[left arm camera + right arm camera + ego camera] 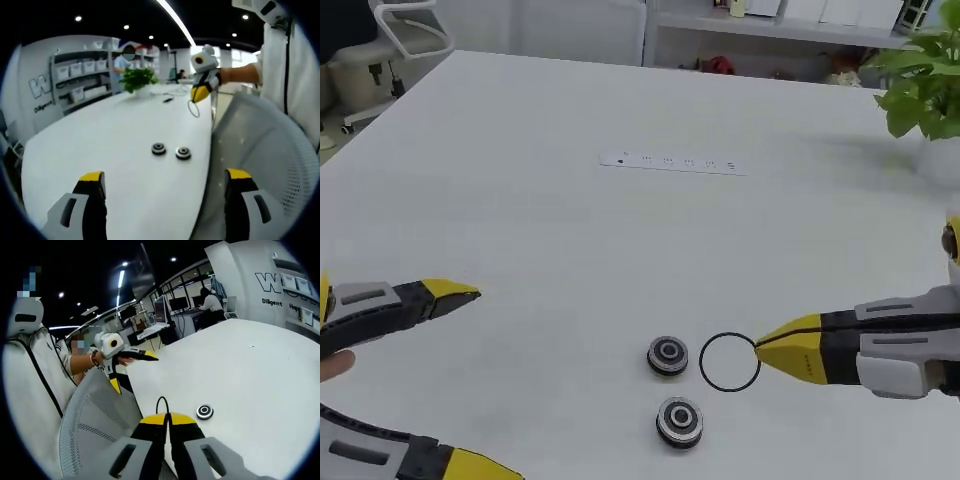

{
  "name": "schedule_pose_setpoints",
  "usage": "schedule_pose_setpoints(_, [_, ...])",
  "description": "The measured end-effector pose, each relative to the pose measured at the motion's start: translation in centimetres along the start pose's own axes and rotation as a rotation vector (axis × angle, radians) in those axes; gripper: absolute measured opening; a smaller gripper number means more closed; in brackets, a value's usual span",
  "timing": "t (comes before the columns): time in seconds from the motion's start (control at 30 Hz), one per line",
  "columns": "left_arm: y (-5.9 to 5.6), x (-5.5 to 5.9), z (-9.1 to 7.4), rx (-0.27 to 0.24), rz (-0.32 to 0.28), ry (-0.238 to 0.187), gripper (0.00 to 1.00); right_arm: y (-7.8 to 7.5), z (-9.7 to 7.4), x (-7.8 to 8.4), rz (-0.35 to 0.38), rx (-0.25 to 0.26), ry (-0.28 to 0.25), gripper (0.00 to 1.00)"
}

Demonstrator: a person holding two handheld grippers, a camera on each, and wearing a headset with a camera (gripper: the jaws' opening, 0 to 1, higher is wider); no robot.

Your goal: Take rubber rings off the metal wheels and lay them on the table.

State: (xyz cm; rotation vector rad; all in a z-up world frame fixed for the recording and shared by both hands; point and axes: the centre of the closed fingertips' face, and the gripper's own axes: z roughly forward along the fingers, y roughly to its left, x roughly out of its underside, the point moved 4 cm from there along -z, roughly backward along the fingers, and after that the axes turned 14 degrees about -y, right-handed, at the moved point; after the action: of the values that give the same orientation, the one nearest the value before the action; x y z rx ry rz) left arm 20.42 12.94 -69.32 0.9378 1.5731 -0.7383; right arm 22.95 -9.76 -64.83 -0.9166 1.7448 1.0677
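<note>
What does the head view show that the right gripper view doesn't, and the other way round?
Head view extras: a power strip, a potted plant and both metal wheels. Right gripper view extras: a mesh chair back and a person seated at a far desk. Shared: the white table, the right gripper shut on the rubber ring, the open left gripper, one wheel.

WORKBENCH: The right tool [169,416], rising from 6 o'clock, has its yellow-tipped jaws pressed together on a thin black rubber ring [162,401], whose loop arcs above the tips. A metal wheel [204,411] lies on the white tabletop [250,370] just beside them, toward 3 o'clock. At 10 o'clock, a hand [95,360] holds the left tool [133,371], jaws spread apart, above a grey mesh chair back [90,420].
</note>
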Motion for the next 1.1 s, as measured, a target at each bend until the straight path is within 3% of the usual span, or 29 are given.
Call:
schedule_pose_setpoints(0.5, [0.1,1.5,-0.9,-0.032,-0.052,0.007,1.00,0.0,1.6,-1.6,0.008,-0.018,-0.010,0.00])
schedule_pose_setpoints(1.1, [-0.2,1.8,-0.5,-0.014,-0.076,0.006,1.00,0.7,5.2,-0.7,-0.011,-0.098,0.052,0.00])
